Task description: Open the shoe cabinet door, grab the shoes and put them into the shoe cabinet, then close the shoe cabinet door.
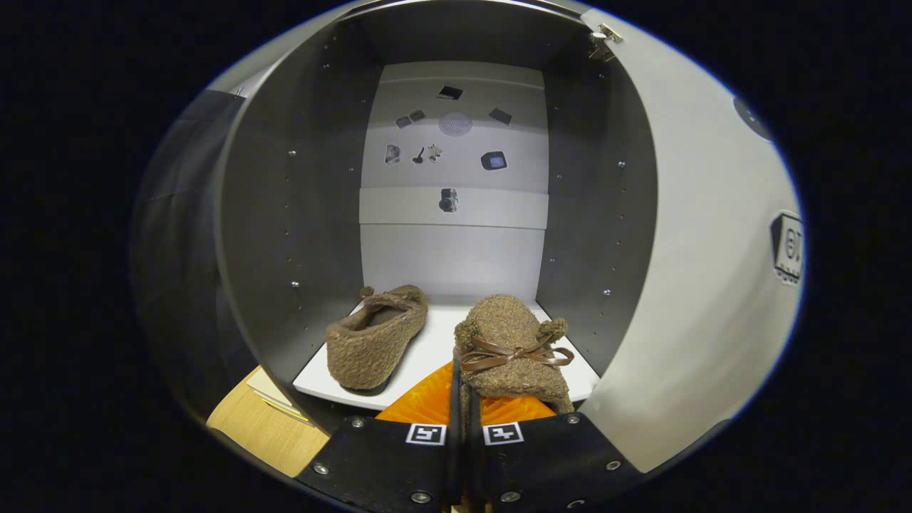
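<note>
The gripper is pressed nearly closed, its two fingers clamping the edge of a brown woolly shoe that rises just ahead of them, toe pointing away, with a brown ribbon bow across its top. This held shoe hangs over the front edge of the white shelf inside the shoe cabinet. To the left of the fingers and a little beyond them, the second shoe of the pair rests on that shelf, its heel turned toward the gripper and its opening facing up. Farther on, the cabinet's pale back panel stands between dark side walls. The cabinet door is swung open on the right, its hinge at the top. Below left of the shelf, a wooden floor shows.
</note>
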`<state>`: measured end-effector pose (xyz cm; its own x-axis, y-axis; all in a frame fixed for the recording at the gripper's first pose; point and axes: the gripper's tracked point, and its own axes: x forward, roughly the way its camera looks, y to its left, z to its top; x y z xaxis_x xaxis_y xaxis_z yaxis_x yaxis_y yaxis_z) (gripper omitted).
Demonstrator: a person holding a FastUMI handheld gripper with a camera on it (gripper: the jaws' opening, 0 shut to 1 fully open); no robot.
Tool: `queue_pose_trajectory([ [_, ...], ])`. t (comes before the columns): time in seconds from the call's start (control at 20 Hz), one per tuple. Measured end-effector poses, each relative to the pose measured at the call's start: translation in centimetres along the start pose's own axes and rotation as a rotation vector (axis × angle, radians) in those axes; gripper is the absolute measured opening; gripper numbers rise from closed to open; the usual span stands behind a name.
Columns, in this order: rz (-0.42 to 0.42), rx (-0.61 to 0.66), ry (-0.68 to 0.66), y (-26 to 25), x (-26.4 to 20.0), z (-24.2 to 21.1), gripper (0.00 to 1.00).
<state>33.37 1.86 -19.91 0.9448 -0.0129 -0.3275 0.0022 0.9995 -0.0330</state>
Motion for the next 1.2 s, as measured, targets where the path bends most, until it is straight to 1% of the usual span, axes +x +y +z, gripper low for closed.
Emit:
queue_pose_trajectory([
  [0.15, 0.025, 0.028, 0.021, -0.2, 4.2, 1.0, 0.05],
  [0.3, 0.067, 0.027, 0.026, 0.4, 7.9, 2.0, 0.05],
  [0.45, 0.104, 0.026, 0.037, 1.5, 11.3, 1.9, 0.05],
  [0.65, 0.092, 0.002, 0.048, 1.3, 14.0, 1.1, 0.06],
  [0.75, 0.07, 0.001, 0.059, 1.2, 14.5, 0.8, 0.09],
  [0.8, 0.062, -0.001, 0.071, 1.2, 14.7, 0.7, 0.14],
  [0.95, 0.093, -0.025, 0.119, 2.2, 14.1, 0.3, 0.23],
  [1.0, 0.097, -0.015, 0.124, 2.2, 13.6, 0.5, 0.36],
  [1.05, 0.099, 0.01, 0.125, 2.3, 13.3, 0.9, 0.44],
  [1.15, 0.094, 0.062, 0.142, 2.2, 12.5, 1.1, 0.57],
  [1.2, 0.096, 0.082, 0.151, 2.2, 12.0, 1.2, 0.59],
])
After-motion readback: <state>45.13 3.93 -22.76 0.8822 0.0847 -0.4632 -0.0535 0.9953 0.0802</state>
